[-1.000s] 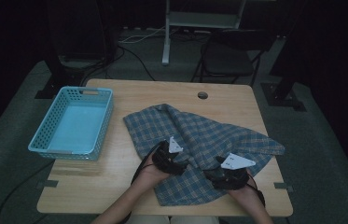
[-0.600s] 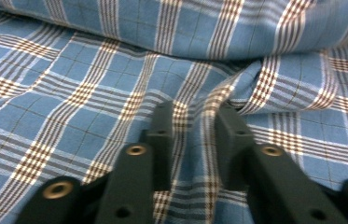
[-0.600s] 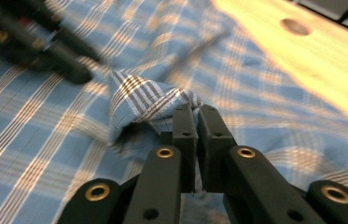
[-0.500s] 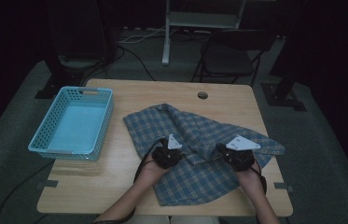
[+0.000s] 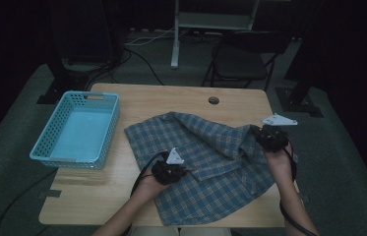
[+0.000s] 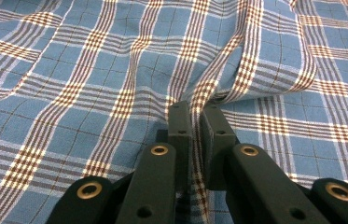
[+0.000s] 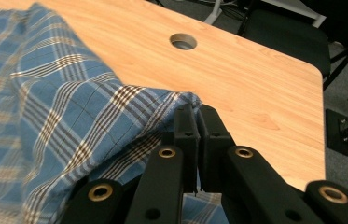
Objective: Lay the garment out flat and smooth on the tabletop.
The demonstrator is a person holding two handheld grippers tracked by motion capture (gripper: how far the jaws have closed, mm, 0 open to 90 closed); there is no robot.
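Note:
A blue plaid cloth (image 5: pixel 205 162) lies rumpled across the right half of the wooden table (image 5: pixel 171 103). My left gripper (image 5: pixel 187 172) rests low on the cloth's near-left part. Its jaws are shut on a pinched ridge of the fabric (image 6: pixel 115 70), as the left gripper view (image 6: pixel 197 112) shows. My right gripper (image 5: pixel 264 140) hangs above the table's right side, shut on the cloth's edge (image 7: pixel 59 107), which it holds lifted off the wood (image 7: pixel 197 114). From that grip the fabric drapes down in folds toward the left.
A light blue plastic basket (image 5: pixel 75 130) stands empty on the table's left side. A round cable hole (image 5: pixel 214 100) is near the far edge. A dark chair (image 5: pixel 242 59) and a white stand leg (image 5: pixel 175 44) are beyond the table. Bare wood lies between basket and cloth.
My right hand has risen and moved toward the far right, drawing the cloth's right part up into a fold. My left hand has shifted slightly toward the near left on the cloth.

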